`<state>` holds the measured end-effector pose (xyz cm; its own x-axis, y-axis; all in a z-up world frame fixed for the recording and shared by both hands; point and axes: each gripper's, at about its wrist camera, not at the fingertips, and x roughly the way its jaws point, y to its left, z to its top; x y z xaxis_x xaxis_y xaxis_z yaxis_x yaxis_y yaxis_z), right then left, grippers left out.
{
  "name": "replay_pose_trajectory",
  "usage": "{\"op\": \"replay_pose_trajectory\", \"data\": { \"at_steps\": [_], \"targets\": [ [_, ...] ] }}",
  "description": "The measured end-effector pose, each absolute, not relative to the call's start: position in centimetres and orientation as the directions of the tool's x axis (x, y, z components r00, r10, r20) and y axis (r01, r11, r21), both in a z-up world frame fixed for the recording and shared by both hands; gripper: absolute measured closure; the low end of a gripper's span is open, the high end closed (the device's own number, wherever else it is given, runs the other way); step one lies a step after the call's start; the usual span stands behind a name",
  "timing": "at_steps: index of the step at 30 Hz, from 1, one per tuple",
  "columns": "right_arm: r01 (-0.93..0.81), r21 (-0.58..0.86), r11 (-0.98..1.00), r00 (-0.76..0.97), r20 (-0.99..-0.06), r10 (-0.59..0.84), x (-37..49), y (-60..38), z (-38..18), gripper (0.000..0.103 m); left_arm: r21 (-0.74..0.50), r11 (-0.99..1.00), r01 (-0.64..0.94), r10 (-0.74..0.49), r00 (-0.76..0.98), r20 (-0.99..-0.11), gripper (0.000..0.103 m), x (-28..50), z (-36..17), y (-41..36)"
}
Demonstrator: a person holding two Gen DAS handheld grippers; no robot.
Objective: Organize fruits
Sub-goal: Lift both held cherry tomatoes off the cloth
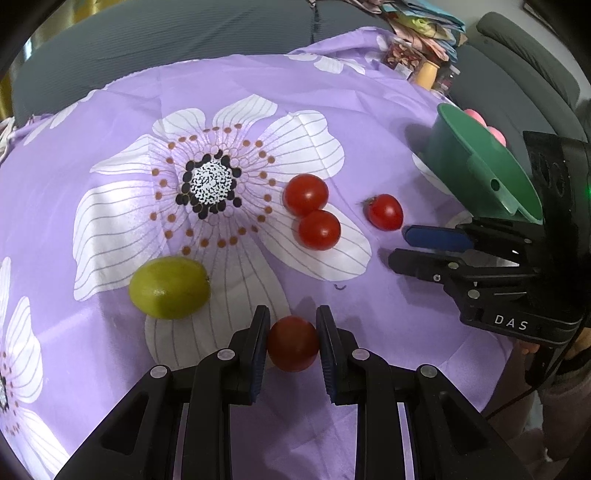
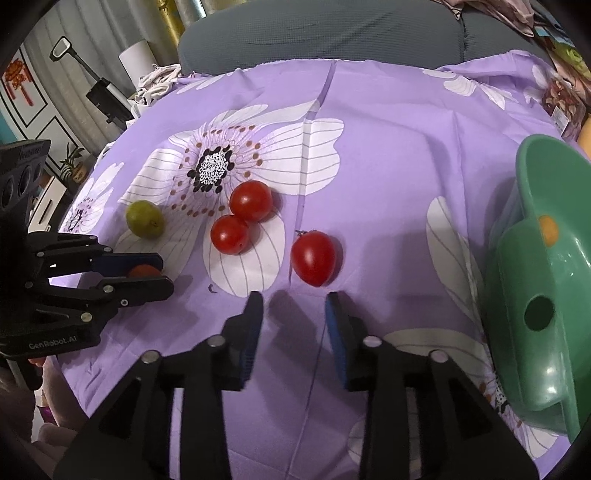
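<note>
Tomato (image 1: 292,343), small and red, sits clamped between the blue pads of the left gripper (image 1: 291,345), low over the purple flowered cloth (image 1: 229,81); from the right wrist camera it shows only as a red sliver between that gripper's fingers (image 2: 144,271). Just past it lies a green fruit (image 1: 170,287), resting on a white petal of the print. Farther on, two round tomatoes (image 1: 312,210) touch one another, and a single pointed tomato (image 1: 384,211) with a bit of stem lies apart from them, close to the tips of the right gripper (image 2: 294,321). That gripper's fingers stand parted with nothing between them, only bare cloth and their shadows.

A green plastic container (image 2: 532,280) stands at the cloth's right edge, tilted toward the camera, with a round hole in its flat handle; something orange (image 2: 547,229) shows inside, too cut off to name. Pink rounded shapes (image 1: 484,123) peep from behind its rim in the left view.

A grey sofa (image 1: 184,33) curves behind the table. Crumpled wrappers and a yellowish jar (image 1: 428,74) crowd the far right corner, blurred. To the left of the room, framed pictures, a potted plant (image 2: 74,162) and a black stand are visible.
</note>
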<state>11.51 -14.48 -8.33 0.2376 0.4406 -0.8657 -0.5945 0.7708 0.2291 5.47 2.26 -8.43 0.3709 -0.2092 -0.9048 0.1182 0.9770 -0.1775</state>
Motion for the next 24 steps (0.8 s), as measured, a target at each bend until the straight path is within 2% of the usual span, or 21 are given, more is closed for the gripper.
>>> {"op": "replay_pose_trajectory", "data": {
  "at_steps": [8,14,21,22,23,24],
  "targets": [
    [-0.602,0.23,0.765,0.237,-0.863,0.446,11.6,-14.5,-8.3,0.067,-0.186,0.974,0.126,-0.22,0.365,-0.904,0.077,5.6,-8.7,2.1],
    [-0.589,0.178,0.788,0.289,-0.864,0.412,13.0,-14.0,-7.7,0.066,-0.194,0.973,0.129,-0.228,0.371,-0.9,0.077,5.5,-8.5,2.3],
    [-0.604,0.154,0.782,0.272,-0.883,0.384,14.2,-12.6,-8.5,0.067,-0.199,0.97,0.142,-0.239,0.369,-0.898,0.077,5.5,-8.5,2.2],
    [-0.604,0.145,0.784,0.276,-0.884,0.376,14.2,-12.6,-8.5,0.069,-0.2,0.969,0.145,-0.24,0.369,-0.898,0.077,5.5,-8.5,2.1],
    [-0.606,0.141,0.783,0.277,-0.885,0.374,14.1,-12.5,-8.5,0.077,-0.2,0.969,0.147,-0.241,0.369,-0.898,0.077,5.5,-8.5,2.0],
    [-0.611,0.142,0.778,0.276,-0.884,0.378,14.1,-12.5,-8.5,0.077,-0.199,0.969,0.148,-0.24,0.369,-0.898,0.077,5.6,-8.5,2.0]
  ]
}}
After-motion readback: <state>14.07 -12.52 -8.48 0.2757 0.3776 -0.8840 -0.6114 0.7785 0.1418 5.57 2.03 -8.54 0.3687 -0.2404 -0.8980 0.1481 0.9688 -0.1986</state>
